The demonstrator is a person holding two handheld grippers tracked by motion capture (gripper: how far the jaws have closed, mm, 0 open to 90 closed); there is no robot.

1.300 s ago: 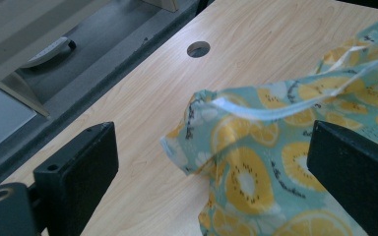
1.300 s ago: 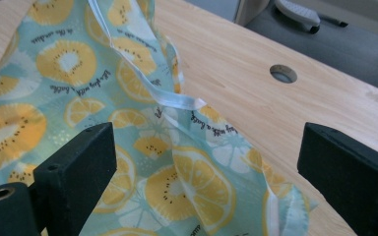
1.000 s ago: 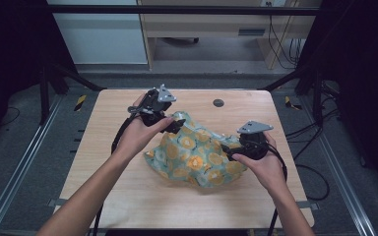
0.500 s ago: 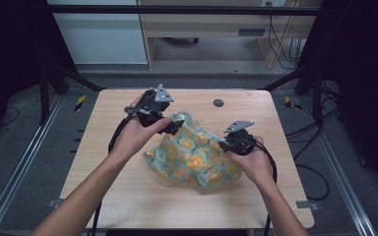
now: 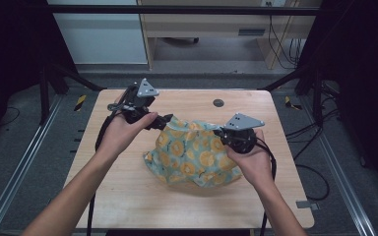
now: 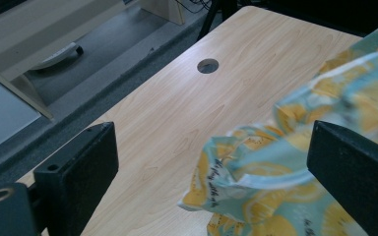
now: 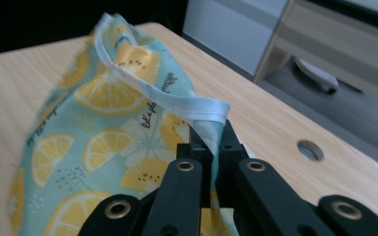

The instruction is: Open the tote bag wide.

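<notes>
A teal cloth printed with yellow lemons (image 5: 192,155) lies bunched on the wooden table (image 5: 128,196). My right gripper (image 5: 221,133) is at the cloth's right side. Its jaws have just been closing and are now shut on the cloth's white-hemmed edge (image 7: 177,101), which stands up above the right gripper (image 7: 210,135). My left gripper (image 5: 170,120) is at the cloth's far left corner. In the left gripper view its jaws stand wide open around my left gripper (image 6: 211,147), and the cloth's corner (image 6: 275,162) lies between them, untouched by the pads.
A round cable hole (image 5: 218,103) sits in the table's far middle. Bare wood surrounds the cloth at the front and left. Dark frame legs and floor rails flank the table, and a cabinet (image 5: 202,24) stands beyond it. Cables trail from both grippers.
My right gripper has moved left onto the cloth's right edge, shut on it and risen, lifting that edge. The left gripper has shifted slightly and stays open at the far corner.
</notes>
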